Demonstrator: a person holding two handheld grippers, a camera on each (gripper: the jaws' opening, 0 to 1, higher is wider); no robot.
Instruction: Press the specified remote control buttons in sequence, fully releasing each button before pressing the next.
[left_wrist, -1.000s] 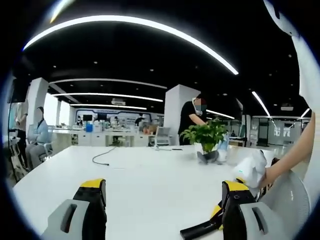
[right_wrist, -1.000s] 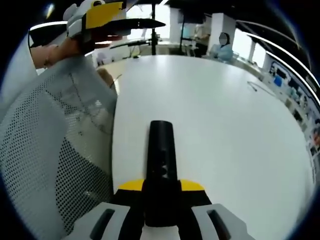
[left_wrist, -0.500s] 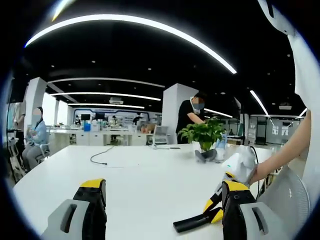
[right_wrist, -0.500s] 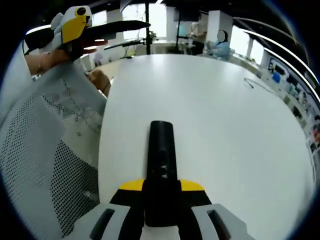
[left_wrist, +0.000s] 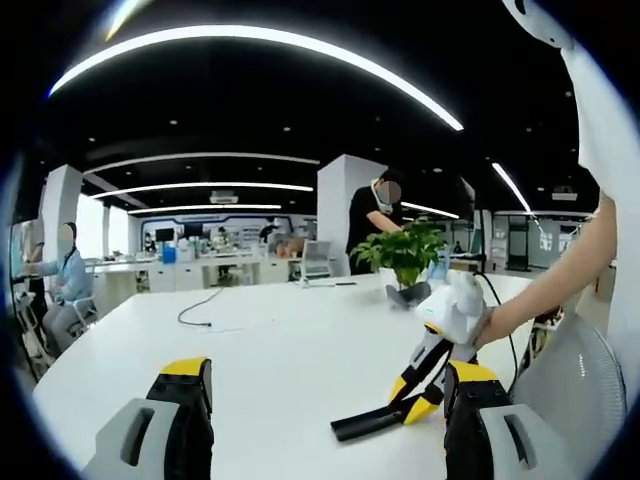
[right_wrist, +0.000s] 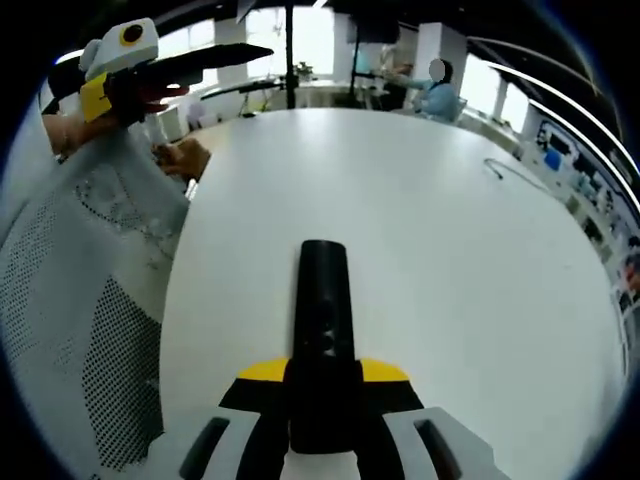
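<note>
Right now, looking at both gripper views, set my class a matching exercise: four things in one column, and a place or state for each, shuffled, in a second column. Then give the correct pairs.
Column one:
1. remote control
2. potted plant
3. left gripper
4. cable

Column two:
A. lying loose on the white table, far side
B. jaws wide apart, nothing between them
C. clamped between the right gripper jaws, pointing forward
D. standing at the table's far edge

Pairs: 1-C, 2-D, 3-B, 4-A
</note>
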